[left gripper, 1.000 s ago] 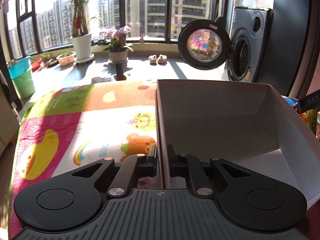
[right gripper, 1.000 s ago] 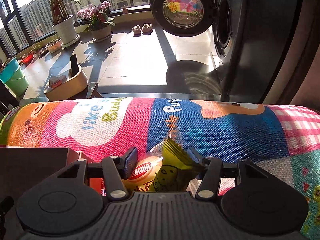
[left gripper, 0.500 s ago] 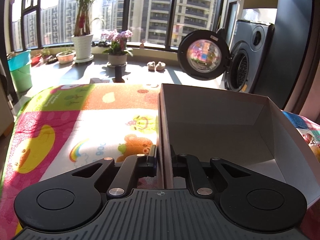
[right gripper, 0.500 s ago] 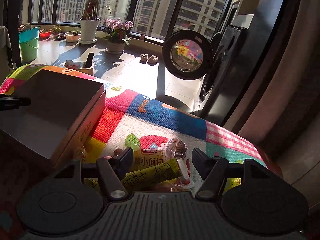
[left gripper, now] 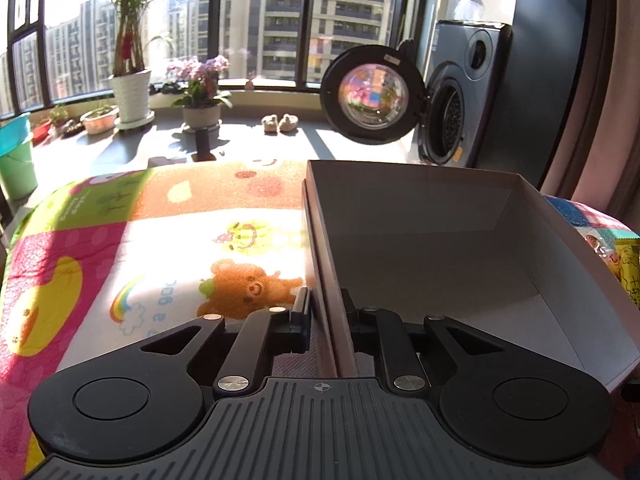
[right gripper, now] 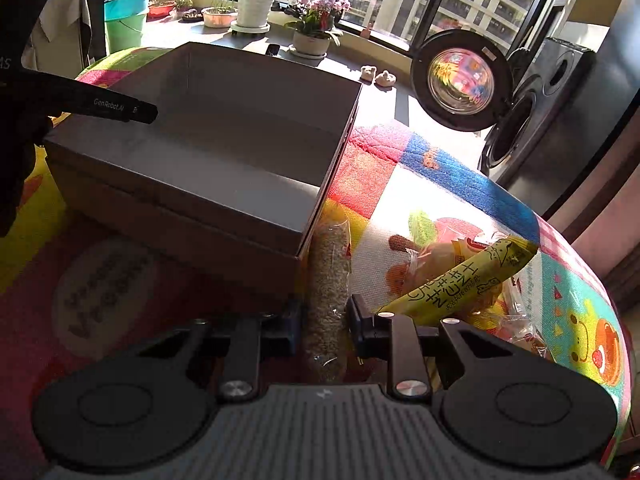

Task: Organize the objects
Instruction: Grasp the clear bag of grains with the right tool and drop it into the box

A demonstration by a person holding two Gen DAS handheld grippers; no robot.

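Surroundings: a washing machine (left gripper: 460, 96) stands with its round door (left gripper: 372, 94) swung open beyond the far edge of the work surface. Potted plants (left gripper: 130, 88) and a green bucket (right gripper: 124, 20) sit along the sunlit window ledge. A bright cartoon-printed mat (left gripper: 160, 240) covers the surface.

An open cardboard box (right gripper: 208, 184) occupies the left half of the mat and is empty inside. Its right wall stands just beside the snack packets, leaving only a narrow gap there.

Left gripper (left gripper: 326, 312): pinched tight on the left wall of the box, one finger inside and one outside.

Right gripper (right gripper: 326, 320): its jaws have just been closing, and they now grip a long clear packet of pale grains (right gripper: 330, 280). The packet runs lengthwise away from the gripper, lying against the near right corner of the box.

A yellow packet (right gripper: 460, 284) lies slantwise just right of the right-hand finger, resting over a heap of other wrapped snacks (right gripper: 440, 256) on the mat. These are close beside the gripped packet, apart from the box.
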